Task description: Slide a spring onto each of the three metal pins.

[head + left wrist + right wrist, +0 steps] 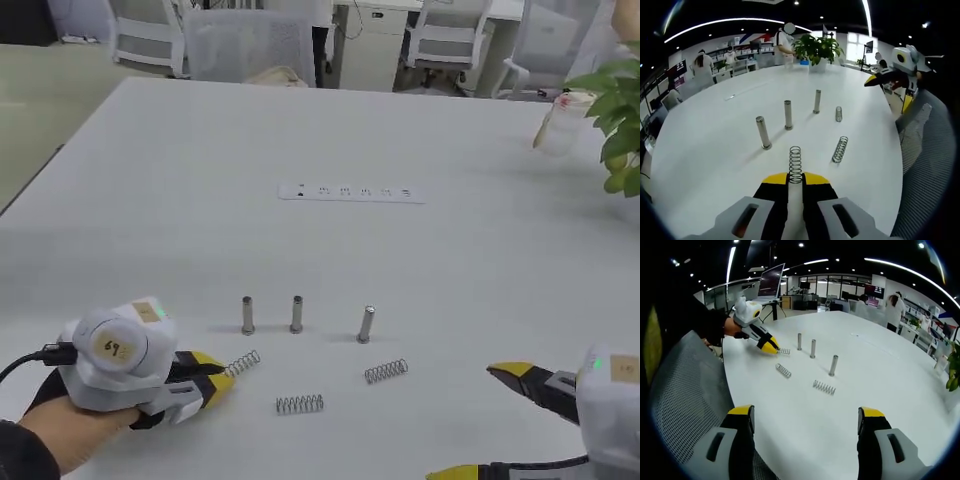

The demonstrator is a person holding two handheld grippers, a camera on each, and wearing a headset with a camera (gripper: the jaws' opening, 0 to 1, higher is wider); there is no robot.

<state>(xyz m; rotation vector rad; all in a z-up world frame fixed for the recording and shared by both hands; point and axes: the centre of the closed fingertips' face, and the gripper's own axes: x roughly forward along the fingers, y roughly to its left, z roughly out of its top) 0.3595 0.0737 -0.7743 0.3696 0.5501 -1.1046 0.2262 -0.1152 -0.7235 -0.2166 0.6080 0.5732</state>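
Three upright metal pins stand in a row on the white table: left pin (248, 314), middle pin (297, 314), right pin (366, 324), all bare. My left gripper (222, 381) (795, 178) lies low at the near left, shut on the end of a spring (242, 363) (795, 162) that points toward the left pin (762, 132). Two more springs lie loose, one (300, 403) near the front and one (386, 371) below the right pin. My right gripper (468, 422) (805, 420) hovers open at the near right, holding nothing.
A white power strip (350, 192) lies across the table's middle. A potted plant (622, 130) and a clear container (558, 122) sit at the far right. Office chairs (240, 42) line the far edge. The near table edge (735, 390) runs close by my right gripper.
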